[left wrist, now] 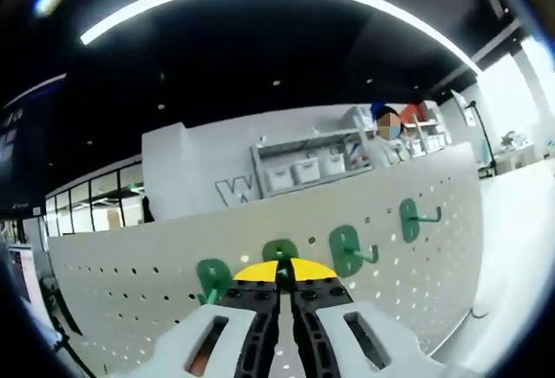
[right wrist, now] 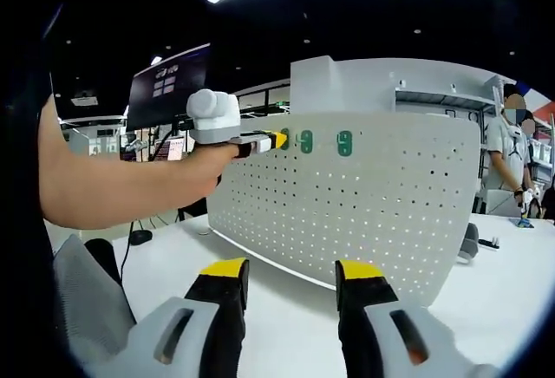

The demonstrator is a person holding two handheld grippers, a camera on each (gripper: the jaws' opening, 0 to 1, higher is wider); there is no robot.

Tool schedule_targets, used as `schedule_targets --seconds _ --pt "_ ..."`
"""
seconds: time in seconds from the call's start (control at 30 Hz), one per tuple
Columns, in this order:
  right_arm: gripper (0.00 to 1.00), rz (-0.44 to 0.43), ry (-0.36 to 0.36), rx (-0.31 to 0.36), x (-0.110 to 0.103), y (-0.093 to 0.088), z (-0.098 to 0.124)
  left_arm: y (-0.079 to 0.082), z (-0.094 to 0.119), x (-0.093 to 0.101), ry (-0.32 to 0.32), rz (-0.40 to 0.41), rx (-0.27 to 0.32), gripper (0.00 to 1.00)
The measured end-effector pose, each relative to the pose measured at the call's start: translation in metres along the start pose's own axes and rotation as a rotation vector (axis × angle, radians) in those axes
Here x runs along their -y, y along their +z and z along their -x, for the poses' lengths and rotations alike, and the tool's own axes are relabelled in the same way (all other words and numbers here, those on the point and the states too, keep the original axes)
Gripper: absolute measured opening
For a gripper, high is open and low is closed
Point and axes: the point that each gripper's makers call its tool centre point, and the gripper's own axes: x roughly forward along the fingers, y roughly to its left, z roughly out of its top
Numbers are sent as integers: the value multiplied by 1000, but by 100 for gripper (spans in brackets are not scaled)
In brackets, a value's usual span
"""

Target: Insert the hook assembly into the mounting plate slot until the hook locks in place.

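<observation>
A white pegboard mounting plate (left wrist: 156, 283) stands upright on the table. Several green hooks sit in a row on it, among them ones at the far left (left wrist: 212, 276) and to the right (left wrist: 347, 248) (left wrist: 409, 218). My left gripper (left wrist: 284, 270) is shut, its yellow tips pressed against the plate at one green hook (left wrist: 280, 250) whose prong is hidden between them. In the right gripper view the left gripper (right wrist: 276, 140) meets the plate (right wrist: 364, 213) at its upper left, beside two other green hooks (right wrist: 305, 141) (right wrist: 344, 143). My right gripper (right wrist: 292, 270) is open and holds nothing, low in front of the plate.
The plate stands on a white table (right wrist: 260, 287). A person's bare arm (right wrist: 121, 187) carries the left gripper. A monitor (right wrist: 169, 83) hangs at the back left. Another person (right wrist: 512, 148) stands at the right. A dark object (right wrist: 468, 241) lies by the plate's right end.
</observation>
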Motion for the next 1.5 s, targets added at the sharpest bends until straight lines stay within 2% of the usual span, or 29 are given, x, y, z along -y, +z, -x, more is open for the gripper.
schedule_targets --seconds 0.1,0.2,0.3,0.4,0.43,0.53,0.8,0.93,1.2,1.33,1.5 --pt "39 -1 2 0 1 1 -1 0 0 0 2 -43 2 3" --pt "38 1 3 0 1 1 -1 0 -1 0 4 -48 8 3" --pt "38 1 4 3 1 3 -1 -1 -1 1 8 -111 13 4" --pt "38 -2 2 5 2 3 -1 -1 -1 1 6 -132 14 4" --pt "38 -5 2 5 3 3 -1 0 -2 1 5 -166 12 4" --pt "38 -9 3 1 2 2 -2 -5 0 5 3 -209 2 5" --pt "38 -10 -3 -4 4 2 -1 -4 1 2 1 -162 34 6" --pt "38 -5 -4 -1 3 4 -2 -3 1 1 -14 -125 33 6" --pt "38 14 -3 -2 0 10 -3 -4 2 3 -45 -118 19 8" --pt "38 25 -3 -2 -3 13 -2 -3 7 0 -48 -79 22 12" --pt "38 34 -1 1 -7 17 -2 0 15 -1 -57 -84 30 14"
